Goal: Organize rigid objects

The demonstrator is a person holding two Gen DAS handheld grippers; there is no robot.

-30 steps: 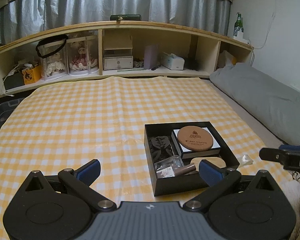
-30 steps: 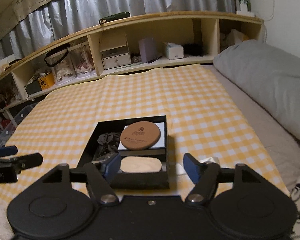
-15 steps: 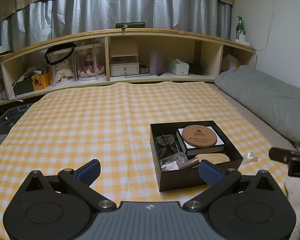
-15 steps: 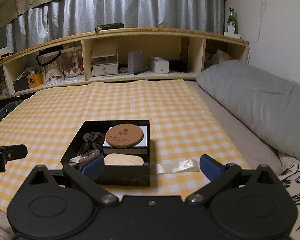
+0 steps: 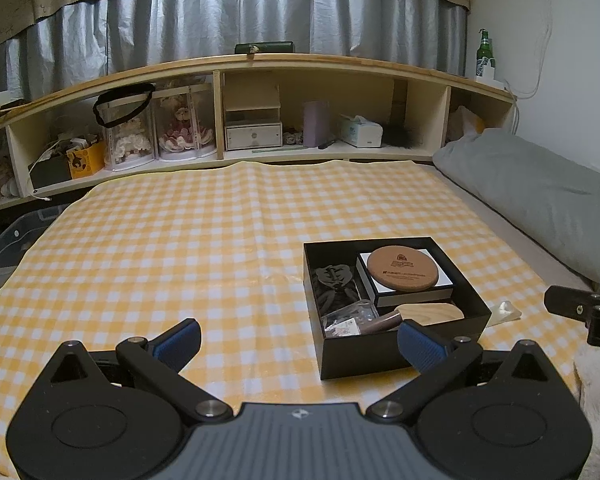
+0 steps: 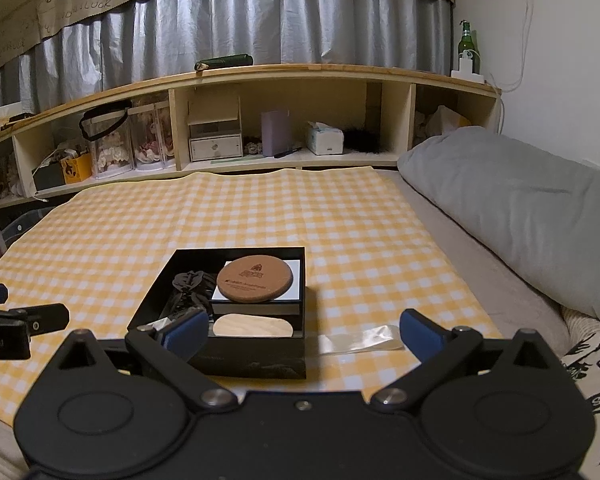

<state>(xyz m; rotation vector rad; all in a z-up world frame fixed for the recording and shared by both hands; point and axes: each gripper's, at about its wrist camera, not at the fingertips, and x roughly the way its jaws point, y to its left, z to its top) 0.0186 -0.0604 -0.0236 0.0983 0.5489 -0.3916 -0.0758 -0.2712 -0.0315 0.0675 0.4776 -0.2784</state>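
Landmark: the black box [image 5: 400, 354], which rests on the yellow checked cloth [image 5: 180, 240].

Left gripper [image 5: 298, 338]: released, jaws spread wide, nothing between the pads. It points downward over the cloth. Its right fingertip [image 5: 418, 344] overlaps the box's near wall in this view.

Right gripper [image 6: 300, 330]: released, jaws at full spread; they have just been opening, with the box's near edge framed between them and no pad pressing on it. It also points downward, and it is held close in front of the box.

View differences: the left wrist view shows a small clear packet [image 5: 350, 316] and a brown cylindrical item [image 5: 384, 322] in the box's near left corner; the right wrist view hides most of this behind the left fingertip [image 6: 186, 330]. The right wrist view shows the clear plastic strip [image 6: 360, 338] in full, lying on the cloth just right of the box.

Box contents: a black hair claw [image 6: 190, 286] at left; a white-topped flat case [image 6: 294, 276] at rear right with a round cork coaster [image 6: 254, 278] lying on it; a pale wooden oval piece [image 6: 252, 326] in front of the case.
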